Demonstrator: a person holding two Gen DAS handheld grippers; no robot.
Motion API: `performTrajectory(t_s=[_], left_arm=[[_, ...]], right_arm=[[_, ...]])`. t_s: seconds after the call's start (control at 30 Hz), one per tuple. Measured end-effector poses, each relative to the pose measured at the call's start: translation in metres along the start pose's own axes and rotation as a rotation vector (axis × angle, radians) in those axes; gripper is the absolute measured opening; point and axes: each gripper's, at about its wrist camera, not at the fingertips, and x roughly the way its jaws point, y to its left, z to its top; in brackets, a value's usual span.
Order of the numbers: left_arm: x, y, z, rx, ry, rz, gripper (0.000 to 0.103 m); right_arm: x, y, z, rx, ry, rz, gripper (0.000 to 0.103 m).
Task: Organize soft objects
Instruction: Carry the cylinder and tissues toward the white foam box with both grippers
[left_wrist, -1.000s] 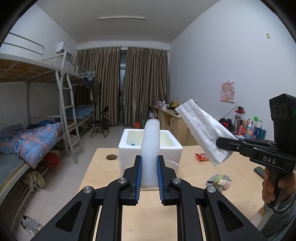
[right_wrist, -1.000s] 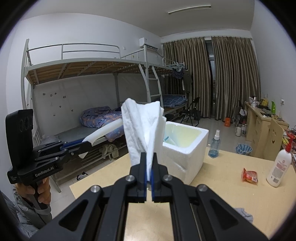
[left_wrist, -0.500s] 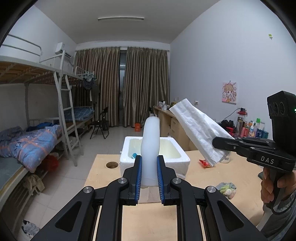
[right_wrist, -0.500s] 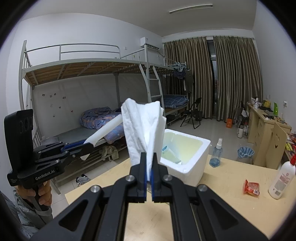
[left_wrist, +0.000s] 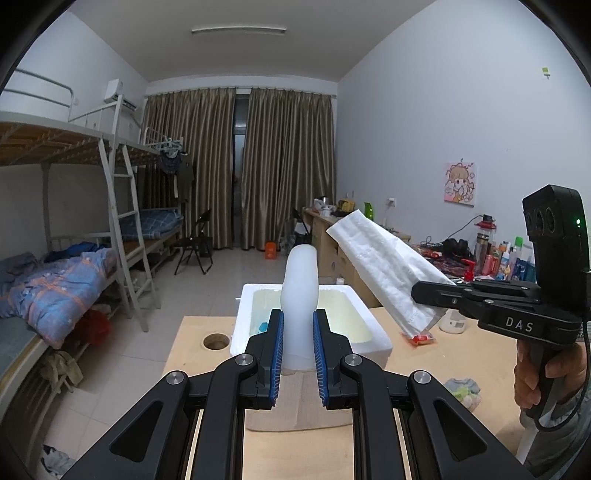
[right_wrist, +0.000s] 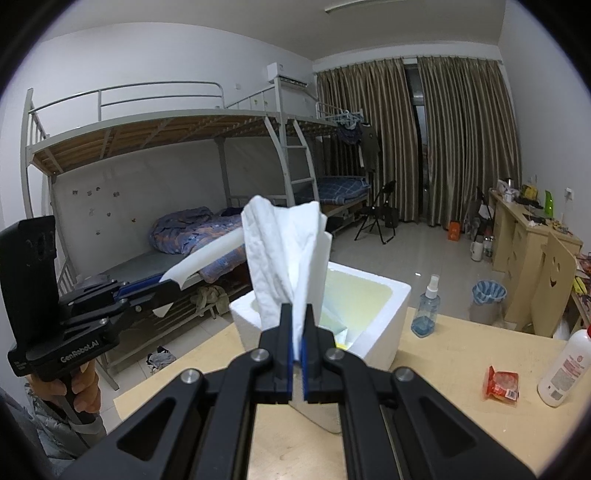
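Left tongs (left_wrist: 298, 350) pinch a white foam sheet (left_wrist: 300, 295); right tongs (right_wrist: 297, 347) pinch a folded tissue (right_wrist: 284, 254), both held above the foam box (right_wrist: 373, 325). Both items look light, limp, crushable; hold near the edge.

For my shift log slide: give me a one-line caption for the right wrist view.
Right tool shut on a folded white tissue held above the open foam box; left tool holds a white foam sheet.

place: dorm room | cues: bunk beds (right_wrist: 192, 155), curtains (left_wrist: 240, 166), cluttered desk (right_wrist: 524, 229)
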Motion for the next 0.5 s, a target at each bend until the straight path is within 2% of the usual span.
performTrajectory(t_s=[0.5], left_arm=[[0.055,0.003,0.015,0.006,0.028,-0.009,0.017]], right_arm=[[0.025,-0.023,0.012,-0.012,0.03,-0.023,0.005]])
